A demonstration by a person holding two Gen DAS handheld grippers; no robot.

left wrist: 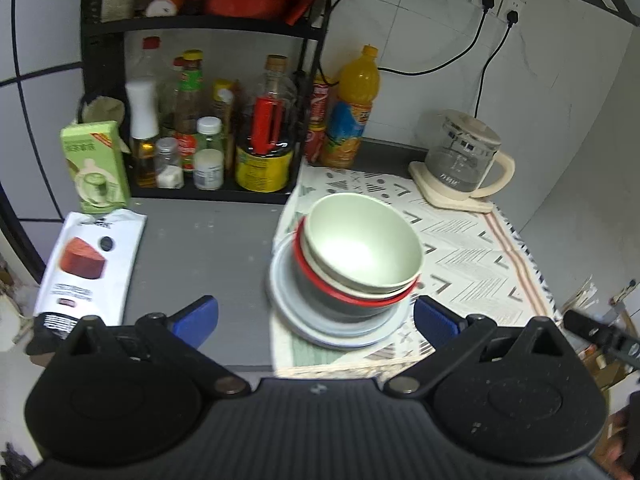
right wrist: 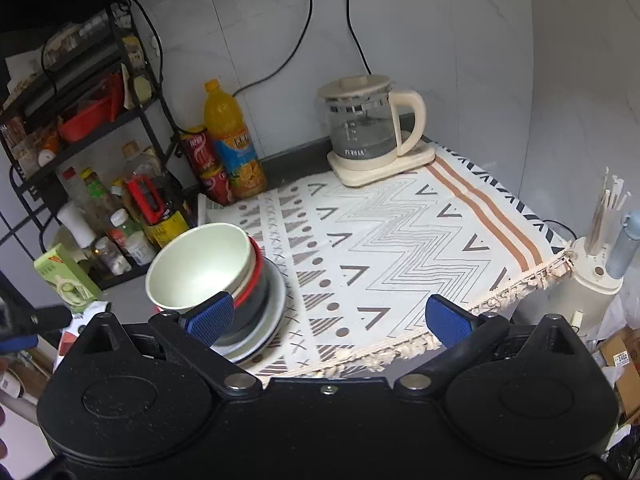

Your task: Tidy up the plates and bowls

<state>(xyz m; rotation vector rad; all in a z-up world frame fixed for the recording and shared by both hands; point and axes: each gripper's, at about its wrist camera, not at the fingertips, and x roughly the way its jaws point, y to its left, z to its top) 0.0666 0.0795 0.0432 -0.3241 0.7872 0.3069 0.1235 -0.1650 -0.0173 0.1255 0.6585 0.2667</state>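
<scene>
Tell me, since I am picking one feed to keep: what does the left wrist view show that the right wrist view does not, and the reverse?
Only the left wrist view shows the white pouch lying flat on the grey counter and the wall sockets. Only the right wrist view shows the cup of chopsticks beyond the cloth's fringe. Both show the stack of bowls and plates, the patterned cloth, the kettle, the orange bottle and an open, empty gripper: left gripper, right gripper.

One stack of dishes is sitting at the left edge of the patterned cloth. A pale green bowl [left wrist: 362, 246] [right wrist: 200, 266], upright and slightly tilted, is nesting on top inside a cream bowl [left wrist: 394, 291], a red-rimmed dark bowl [left wrist: 340, 300] [right wrist: 256, 280], all resting on white plates [left wrist: 344, 330] [right wrist: 272, 300].
</scene>
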